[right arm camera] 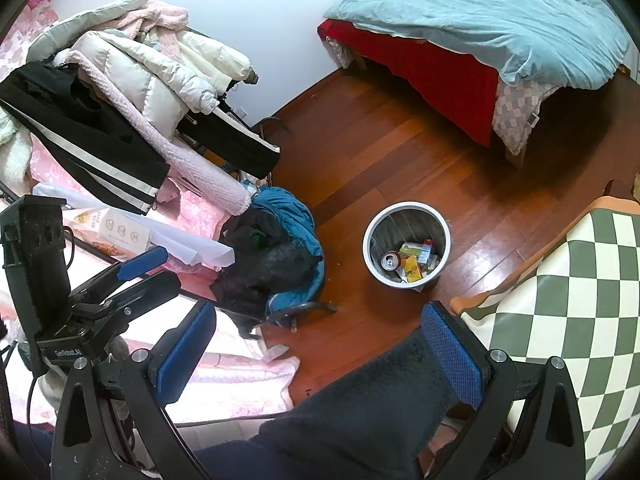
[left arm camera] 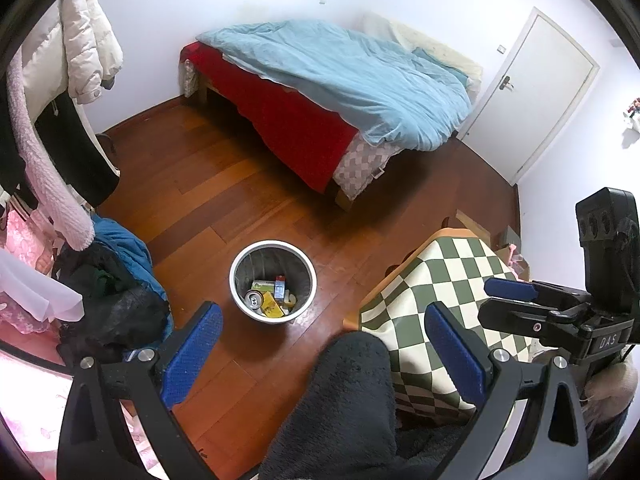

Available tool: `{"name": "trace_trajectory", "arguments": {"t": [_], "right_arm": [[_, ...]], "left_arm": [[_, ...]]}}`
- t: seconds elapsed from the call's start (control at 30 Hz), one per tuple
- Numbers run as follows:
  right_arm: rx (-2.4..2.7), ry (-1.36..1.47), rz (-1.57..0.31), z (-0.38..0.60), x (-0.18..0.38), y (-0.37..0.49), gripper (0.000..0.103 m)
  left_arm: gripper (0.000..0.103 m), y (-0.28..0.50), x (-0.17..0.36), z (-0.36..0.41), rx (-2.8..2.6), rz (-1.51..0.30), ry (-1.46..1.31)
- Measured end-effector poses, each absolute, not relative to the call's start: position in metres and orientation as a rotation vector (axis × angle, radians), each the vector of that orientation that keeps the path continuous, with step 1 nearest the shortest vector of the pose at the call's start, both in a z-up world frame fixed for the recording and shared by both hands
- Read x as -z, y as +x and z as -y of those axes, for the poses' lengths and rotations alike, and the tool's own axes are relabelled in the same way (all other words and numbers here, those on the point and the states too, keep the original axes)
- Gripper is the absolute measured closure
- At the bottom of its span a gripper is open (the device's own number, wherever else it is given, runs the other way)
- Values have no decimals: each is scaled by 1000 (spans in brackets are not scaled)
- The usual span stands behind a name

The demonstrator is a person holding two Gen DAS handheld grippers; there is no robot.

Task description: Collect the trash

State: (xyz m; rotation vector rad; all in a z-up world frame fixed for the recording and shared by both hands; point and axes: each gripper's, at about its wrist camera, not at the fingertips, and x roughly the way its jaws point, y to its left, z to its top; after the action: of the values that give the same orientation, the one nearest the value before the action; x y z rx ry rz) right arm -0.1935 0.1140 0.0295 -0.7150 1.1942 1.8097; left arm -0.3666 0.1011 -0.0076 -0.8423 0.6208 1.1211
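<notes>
- Grey-lined, white-rimmed round plastic trash bin (left arm camera: 273,282) (right arm camera: 407,245) stands upright on the reddish wooden floor (left arm camera: 224,200) (right arm camera: 384,152), one bin only; it lies between the heap of dark and blue clothes (left arm camera: 120,280) (right arm camera: 280,248) and the green-and-cream checked tablecloth (left arm camera: 436,280) (right arm camera: 580,304), apart from both
- Inside the bin the trash is partly hidden by the wall: one silver drink can (left arm camera: 254,299) (right arm camera: 389,261), one yellow packet (left arm camera: 273,307) (right arm camera: 412,270), one small red-topped carton (left arm camera: 279,286) (right arm camera: 426,251); the rest is too jumbled to count
- Left gripper (left arm camera: 320,356) (right arm camera: 146,270) has its two blue-padded jaws spread wide with nothing between them in its own view; in the right wrist view its jaws look close together, so that view is hard to read
- Right gripper (right arm camera: 320,352) (left arm camera: 510,290) is also wide and holds nothing; it hangs above the floor, near the bin
- A dark fleecy trouser leg (left arm camera: 352,400) (right arm camera: 360,408) fills the lower middle, cut off by the frame edge
- One bed with a light blue quilt (left arm camera: 344,76) (right arm camera: 492,20) and red sheet; its far end is cut off in the right wrist view
</notes>
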Motion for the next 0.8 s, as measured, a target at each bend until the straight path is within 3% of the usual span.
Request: {"name": "trace_trajectory", "arguments": {"t": [0.8], "right_arm": [[-1807,-719,-1193,-112,-32,-194,0]], "left_arm": [[0,-366,3,-101,-1127,-616,-843]]}}
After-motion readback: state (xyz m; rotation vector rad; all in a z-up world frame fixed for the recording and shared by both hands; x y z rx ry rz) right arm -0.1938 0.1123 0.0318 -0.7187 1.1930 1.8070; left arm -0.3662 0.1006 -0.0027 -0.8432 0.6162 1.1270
